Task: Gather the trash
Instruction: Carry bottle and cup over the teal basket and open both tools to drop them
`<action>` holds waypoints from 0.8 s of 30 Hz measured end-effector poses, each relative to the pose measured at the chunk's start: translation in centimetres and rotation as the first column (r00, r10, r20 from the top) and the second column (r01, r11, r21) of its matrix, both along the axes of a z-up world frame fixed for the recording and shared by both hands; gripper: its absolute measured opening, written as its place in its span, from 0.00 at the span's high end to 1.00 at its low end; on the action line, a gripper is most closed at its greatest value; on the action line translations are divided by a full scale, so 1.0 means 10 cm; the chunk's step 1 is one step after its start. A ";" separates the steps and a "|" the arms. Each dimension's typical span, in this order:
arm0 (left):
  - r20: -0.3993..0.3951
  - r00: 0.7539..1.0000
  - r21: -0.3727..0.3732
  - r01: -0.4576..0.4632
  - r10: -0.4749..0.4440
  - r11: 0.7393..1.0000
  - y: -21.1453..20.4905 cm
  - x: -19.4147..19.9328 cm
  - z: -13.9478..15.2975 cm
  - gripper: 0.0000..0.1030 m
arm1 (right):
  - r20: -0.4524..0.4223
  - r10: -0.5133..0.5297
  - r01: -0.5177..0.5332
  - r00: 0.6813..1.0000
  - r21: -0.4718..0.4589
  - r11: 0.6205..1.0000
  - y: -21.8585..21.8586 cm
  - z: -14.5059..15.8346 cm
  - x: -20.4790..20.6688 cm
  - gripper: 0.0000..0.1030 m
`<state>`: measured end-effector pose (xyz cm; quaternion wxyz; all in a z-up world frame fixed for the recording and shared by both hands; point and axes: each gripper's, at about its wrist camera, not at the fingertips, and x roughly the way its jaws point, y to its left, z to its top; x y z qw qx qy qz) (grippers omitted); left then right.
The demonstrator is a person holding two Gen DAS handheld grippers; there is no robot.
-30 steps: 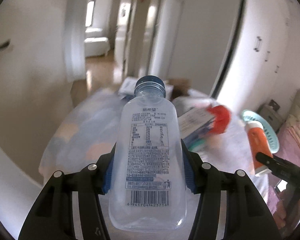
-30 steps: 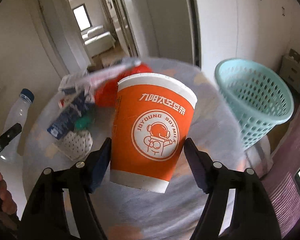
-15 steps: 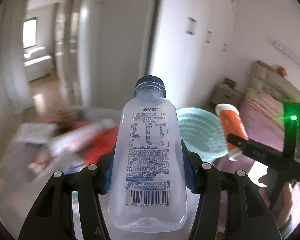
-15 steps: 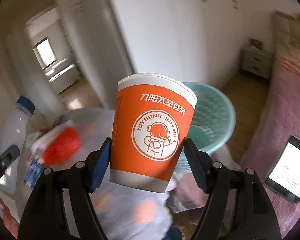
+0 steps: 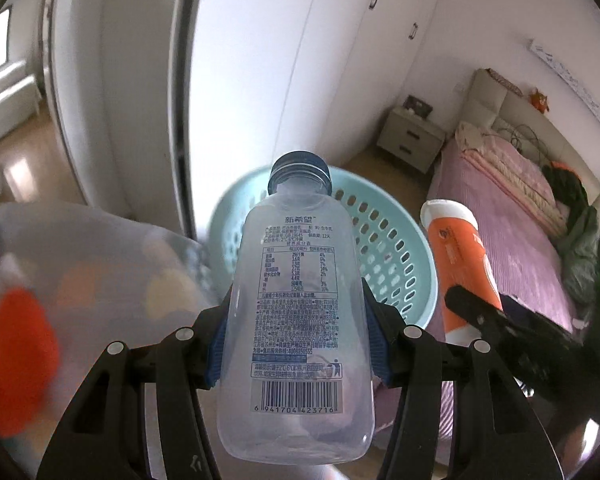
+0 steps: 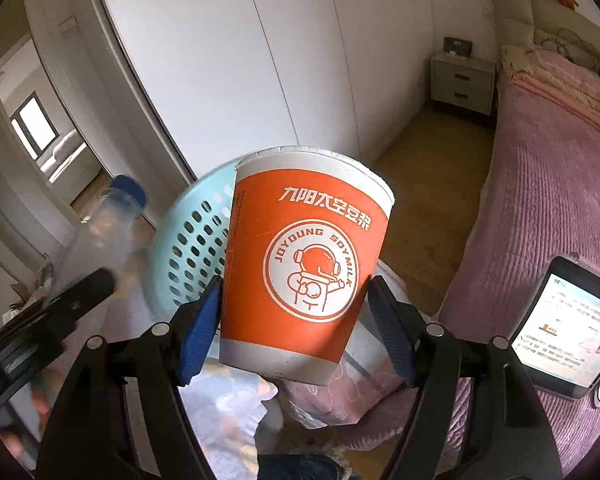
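Observation:
My left gripper point(image 5: 296, 344) is shut on a clear empty plastic bottle point(image 5: 296, 300) with a blue cap, held upright. My right gripper point(image 6: 296, 320) is shut on an orange paper cup point(image 6: 304, 264) with a white astronaut logo. A light teal perforated trash basket point(image 5: 384, 248) stands just behind both; in the right wrist view the basket point(image 6: 188, 248) shows left of the cup. The cup point(image 5: 460, 264) and right gripper appear at the right of the left wrist view; the bottle point(image 6: 100, 232) appears blurred at the left of the right wrist view.
A round table with a pale patterned cloth point(image 5: 100, 272) holds blurred orange trash point(image 5: 12, 360) at the left. A pink bed point(image 6: 548, 184) lies to the right with a tablet point(image 6: 564, 320) on it. White wardrobe doors point(image 6: 260, 60) and a nightstand point(image 6: 464, 80) stand behind.
Both grippers have swung right, away from the table's trash pile, carrying the bottle and the cup. The teal basket now lies directly ahead of both, larger in view.

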<state>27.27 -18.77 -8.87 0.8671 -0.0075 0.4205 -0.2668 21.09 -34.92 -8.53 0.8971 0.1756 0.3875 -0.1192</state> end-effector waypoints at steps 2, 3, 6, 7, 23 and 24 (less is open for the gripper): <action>-0.025 1.000 0.004 0.002 -0.002 1.000 -0.07 0.09 -0.12 0.48 | -0.010 0.000 0.000 1.000 0.001 1.000 -0.03 -0.05 0.04 0.33; -0.035 0.999 0.011 0.003 -0.003 1.000 -0.11 0.13 -0.17 0.48 | -0.013 0.001 -0.001 1.000 0.003 1.000 -0.04 -0.07 0.07 0.33; -0.050 0.999 0.024 0.004 -0.003 1.000 -0.17 0.19 -0.27 0.47 | -0.017 0.010 -0.010 1.000 0.000 1.000 -0.05 -0.09 0.13 0.33; -0.049 0.999 0.020 0.002 -0.001 1.000 -0.19 0.18 -0.27 0.41 | -0.018 0.014 -0.014 1.000 -0.004 1.000 -0.04 -0.09 0.15 0.33; 0.122 0.989 -0.054 -0.072 0.078 0.996 0.54 -0.35 0.36 0.36 | -0.020 0.016 -0.016 1.000 0.022 1.000 -0.06 -0.09 0.37 0.31; 0.135 0.987 -0.057 -0.076 0.083 0.995 0.60 -0.40 0.41 0.36 | -0.017 0.016 -0.015 1.000 0.021 1.000 -0.05 -0.08 0.33 0.31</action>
